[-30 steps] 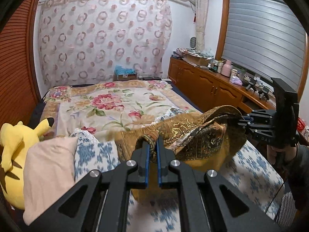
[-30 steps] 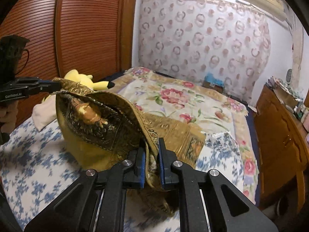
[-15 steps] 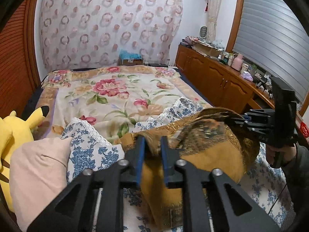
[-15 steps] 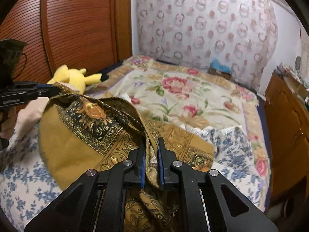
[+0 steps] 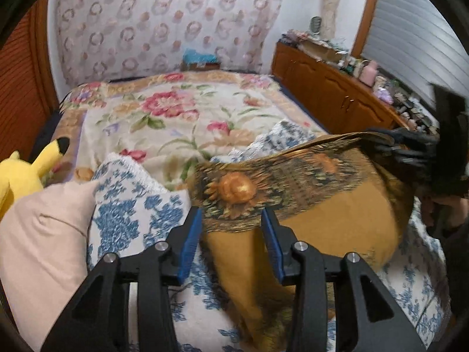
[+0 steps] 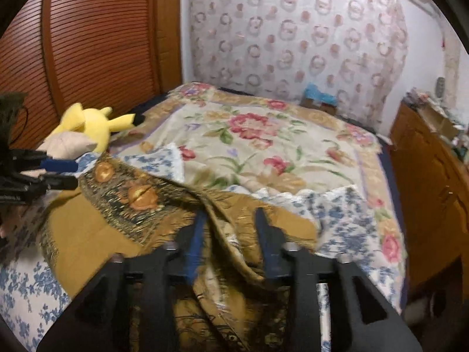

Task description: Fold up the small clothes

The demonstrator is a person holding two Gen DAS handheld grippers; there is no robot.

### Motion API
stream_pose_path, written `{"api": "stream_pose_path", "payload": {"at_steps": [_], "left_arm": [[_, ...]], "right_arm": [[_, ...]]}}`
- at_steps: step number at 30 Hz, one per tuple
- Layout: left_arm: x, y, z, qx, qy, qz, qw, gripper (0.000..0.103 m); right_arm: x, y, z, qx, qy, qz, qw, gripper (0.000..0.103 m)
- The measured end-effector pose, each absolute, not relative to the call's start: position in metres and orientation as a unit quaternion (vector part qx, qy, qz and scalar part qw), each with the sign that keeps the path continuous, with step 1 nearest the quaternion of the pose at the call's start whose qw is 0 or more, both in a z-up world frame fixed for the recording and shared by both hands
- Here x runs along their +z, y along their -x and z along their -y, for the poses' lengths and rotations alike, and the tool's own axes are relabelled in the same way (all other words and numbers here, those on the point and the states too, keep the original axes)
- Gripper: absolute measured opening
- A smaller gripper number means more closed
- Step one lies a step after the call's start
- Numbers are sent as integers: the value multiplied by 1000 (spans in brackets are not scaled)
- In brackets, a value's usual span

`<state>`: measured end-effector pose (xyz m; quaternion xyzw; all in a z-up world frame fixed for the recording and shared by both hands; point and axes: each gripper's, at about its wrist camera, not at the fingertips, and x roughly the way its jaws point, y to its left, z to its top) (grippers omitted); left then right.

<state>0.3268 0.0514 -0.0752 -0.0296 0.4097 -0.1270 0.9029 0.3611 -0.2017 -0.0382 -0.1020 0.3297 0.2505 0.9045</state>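
Observation:
A mustard-gold cloth with a dark ornate border [image 5: 322, 211] lies folded over on the blue-flowered sheet [image 5: 129, 217]. In the left wrist view my left gripper [image 5: 231, 215] has its jaws opening, and the cloth's patterned edge sits loose between the blue pads [image 5: 190, 234]. In the right wrist view my right gripper [image 6: 230, 214] is opening too, with a fold of the same cloth [image 6: 88, 234] draped between its fingers. Each gripper shows in the other's view: the right gripper [image 5: 404, 146] at the cloth's far corner, the left gripper [image 6: 44, 173] at the left edge.
A yellow plush toy [image 6: 88, 123] and a pale pink pillow [image 5: 44, 234] lie at the bed's left side. A flowered blanket [image 5: 176, 117] covers the far half of the bed. A wooden cabinet [image 5: 337, 94] with clutter runs along the right; a slatted wardrobe door [image 6: 88, 44] stands on the left.
Both grippers came down toward the bed with the cloth, laying it over itself, and both pairs of jaws have parted, letting the cloth go slack.

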Motion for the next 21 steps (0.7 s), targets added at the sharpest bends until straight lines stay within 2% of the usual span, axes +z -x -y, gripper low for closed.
{"api": "stream_pose_path", "payload": {"at_steps": [1,3,6,21], "left_arm": [[-78,-328,-52,-121,29,-413,902,40],[-83,-330,-55,-118,34,-419,900,40],[-89,-331,-55,-116,34,-427,896,40],[-102,-340,-53,-117,35,-446,887,41]], "right_arm": [[-34,-358,206,253,96,-327,905,52],[-26,-351,213,248,92,-324,908,66],[-27,-343,224,227,84,-325,914,82],[-92,-368,250,239,10,-415,878,85]]}}
